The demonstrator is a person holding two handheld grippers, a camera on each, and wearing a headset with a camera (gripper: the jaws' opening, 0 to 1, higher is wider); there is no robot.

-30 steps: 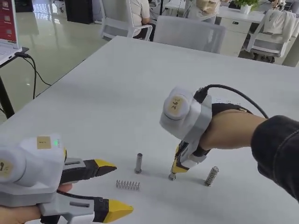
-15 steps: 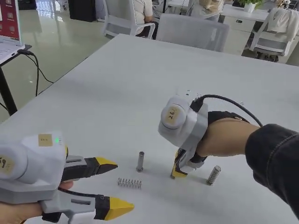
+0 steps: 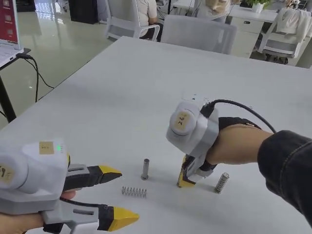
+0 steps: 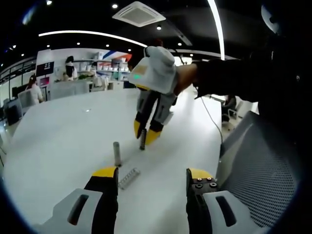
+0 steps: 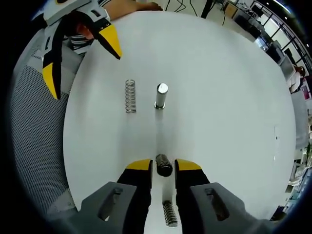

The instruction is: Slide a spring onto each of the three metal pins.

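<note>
Three pins – bare pin (image 3: 145, 169), spring-sleeved pin (image 3: 222, 183), third pin (image 5: 164, 165) clamped in right tongs (image 3: 185, 178) – one loose spring (image 3: 133, 192); left tongs (image 3: 122, 194) apart.

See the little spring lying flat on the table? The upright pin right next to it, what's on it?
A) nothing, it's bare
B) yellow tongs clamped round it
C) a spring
A: the pin beside the loose spring stands smooth and bare, with no coils round it and nothing gripping it.
</note>
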